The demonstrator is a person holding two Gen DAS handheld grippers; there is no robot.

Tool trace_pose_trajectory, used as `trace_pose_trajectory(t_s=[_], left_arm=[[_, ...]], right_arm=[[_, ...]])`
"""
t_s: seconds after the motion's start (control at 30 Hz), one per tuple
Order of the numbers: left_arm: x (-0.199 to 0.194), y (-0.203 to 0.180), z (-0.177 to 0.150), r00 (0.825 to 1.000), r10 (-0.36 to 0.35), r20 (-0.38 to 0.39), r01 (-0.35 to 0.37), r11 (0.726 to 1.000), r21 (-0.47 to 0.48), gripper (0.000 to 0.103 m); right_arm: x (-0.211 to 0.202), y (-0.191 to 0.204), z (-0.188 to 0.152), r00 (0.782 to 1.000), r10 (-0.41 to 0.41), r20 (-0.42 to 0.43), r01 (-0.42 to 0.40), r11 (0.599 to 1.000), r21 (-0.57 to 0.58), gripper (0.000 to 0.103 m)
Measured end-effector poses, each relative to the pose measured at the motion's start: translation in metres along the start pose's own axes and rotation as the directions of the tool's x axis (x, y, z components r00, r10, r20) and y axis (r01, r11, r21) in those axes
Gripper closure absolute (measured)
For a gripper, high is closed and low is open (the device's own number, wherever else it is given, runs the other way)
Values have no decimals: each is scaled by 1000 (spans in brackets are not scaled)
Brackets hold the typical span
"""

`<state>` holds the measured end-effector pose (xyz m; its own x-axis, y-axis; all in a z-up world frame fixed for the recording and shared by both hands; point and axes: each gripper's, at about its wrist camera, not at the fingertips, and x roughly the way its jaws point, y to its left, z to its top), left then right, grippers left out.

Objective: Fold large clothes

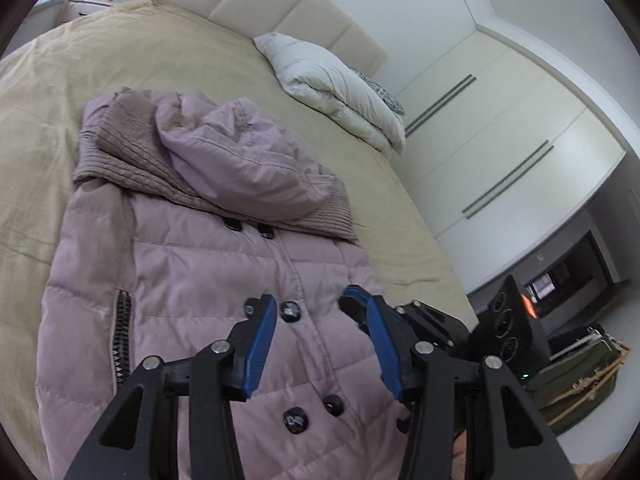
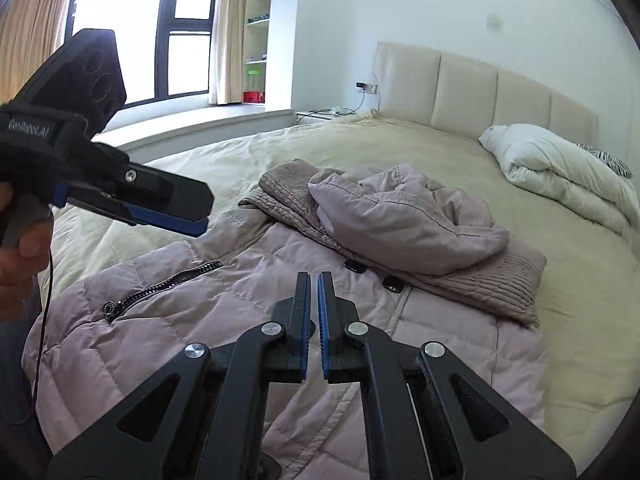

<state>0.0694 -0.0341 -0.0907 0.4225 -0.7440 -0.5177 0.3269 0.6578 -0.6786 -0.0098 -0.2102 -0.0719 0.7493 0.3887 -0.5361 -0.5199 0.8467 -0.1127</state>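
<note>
Left wrist view: hovering over the front of the quilted mauve coat (image 1: 208, 280), which is lying face-up on the tan bedspread (image 1: 120, 60), hood (image 1: 236, 160) flopped down over the ribbed collar (image 1: 132, 152). Left gripper (image 1: 308, 308) standing partly apart, blue pads empty, nothing pinched, poised above the button placket near a dark button (image 1: 289, 311). Sleeves seemingly already tucked in, leaving a long narrow panel. Zip pocket (image 1: 122, 336) showing at the left edge. Folded white duvet (image 1: 340, 84) lying well apart near the headboard.

Right wrist view: looking across the same coat (image 2: 280, 280) toward the hood (image 2: 400, 216). Right gripper (image 2: 314, 284) closed pad to pad with no fabric between, raised clear of the cloth. Left gripper (image 2: 192, 216) showing side-on at the left, held in a hand (image 2: 20, 248), above the coat's shoulder.

Judging the next fold: likely bringing hem toward collar, or flattening the hood first. Doing it well probably means:
- opening the right pads before descending
- pinching both hem corners through all layers, not just the slippery shell
- lifting evenly so the puffy filling does not slide sideways
- laying the fold short of the bulky hood, then pressing out trapped air.
</note>
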Motion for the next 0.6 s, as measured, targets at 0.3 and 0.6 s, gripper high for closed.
trace_pose_trajectory(t_s=[0.3, 0.6], left_arm=[[2, -15, 13, 992, 19, -122, -17, 1000, 19, 53], [4, 5, 16, 987, 108, -120, -114, 992, -48, 52]], right_arm=[[4, 14, -3, 999, -39, 25, 42, 995, -93, 99], [3, 17, -3, 994, -104, 47, 110, 978, -175, 99]])
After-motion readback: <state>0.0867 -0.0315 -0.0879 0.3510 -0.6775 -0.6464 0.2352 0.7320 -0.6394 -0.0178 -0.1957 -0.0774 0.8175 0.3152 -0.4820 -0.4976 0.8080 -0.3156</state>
